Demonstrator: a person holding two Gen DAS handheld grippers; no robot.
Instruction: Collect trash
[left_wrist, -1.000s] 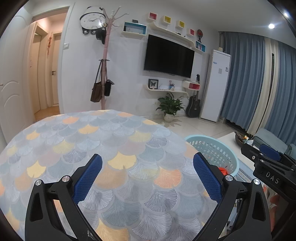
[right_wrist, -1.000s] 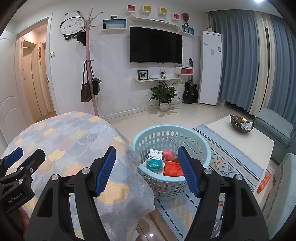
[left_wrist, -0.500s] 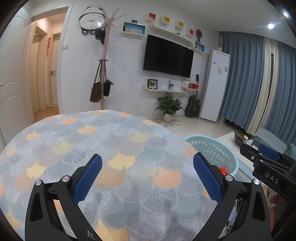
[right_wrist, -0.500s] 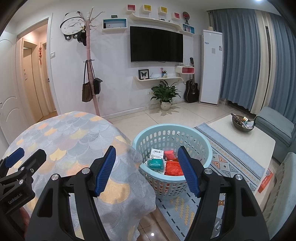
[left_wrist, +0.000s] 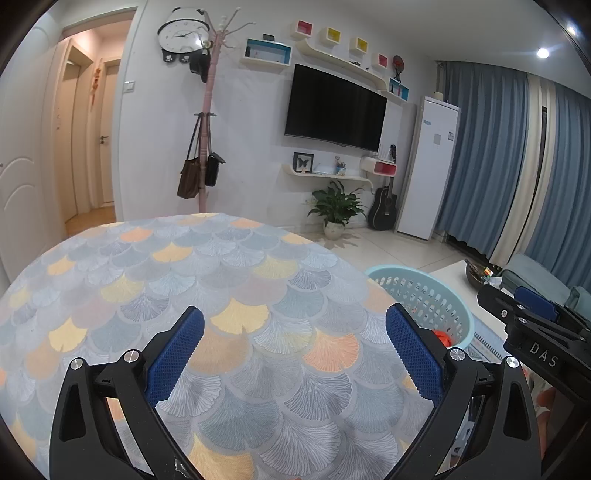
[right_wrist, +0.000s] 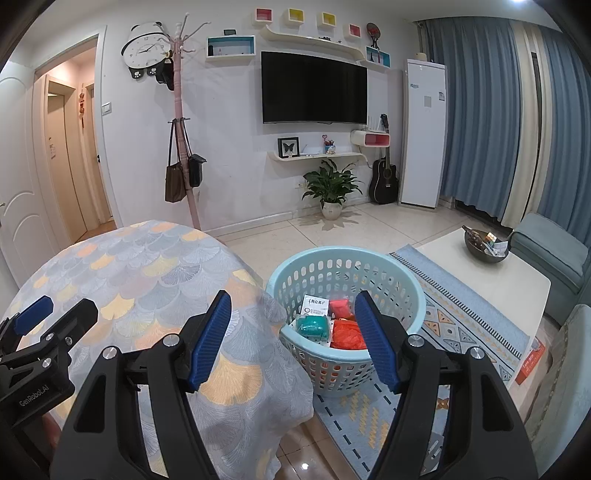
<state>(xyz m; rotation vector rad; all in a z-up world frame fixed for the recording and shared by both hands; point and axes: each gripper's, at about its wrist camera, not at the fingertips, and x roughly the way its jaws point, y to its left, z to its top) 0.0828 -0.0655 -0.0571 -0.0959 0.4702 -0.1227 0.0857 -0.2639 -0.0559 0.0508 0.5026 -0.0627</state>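
Pale blue plastic forms the perforated basket (right_wrist: 343, 258), which is set on the floor just beside the cloth-covered tabletop (right_wrist: 147, 273), on a patterned rug (right_wrist: 461, 317). Inside the basket the collected trash is seen: a white printed packet (right_wrist: 314, 305), a teal packet (right_wrist: 314, 325) and crumpled orange-red wrappers (right_wrist: 347, 334). The left gripper (left_wrist: 294, 325) is held above the tabletop (left_wrist: 221, 266) with its blue pads spread wide, released, and nothing is held between them. The right gripper (right_wrist: 293, 312) is likewise held released, its blue-padded fingers (right_wrist: 212, 334) parted, with the edge of the tabletop and the basket framed between them; nothing is grasped. In the left wrist view the basket (left_wrist: 417, 284) is partly hidden behind the tabletop's right edge, and the right gripper (left_wrist: 532, 314) is seen at the far right. The tabletop is covered by a cloth printed with a scale pattern of grey, yellow and orange. A white coffee table (right_wrist: 491, 273) carrying a dark bowl (right_wrist: 484, 247) is placed beyond the rug, well apart from the basket.
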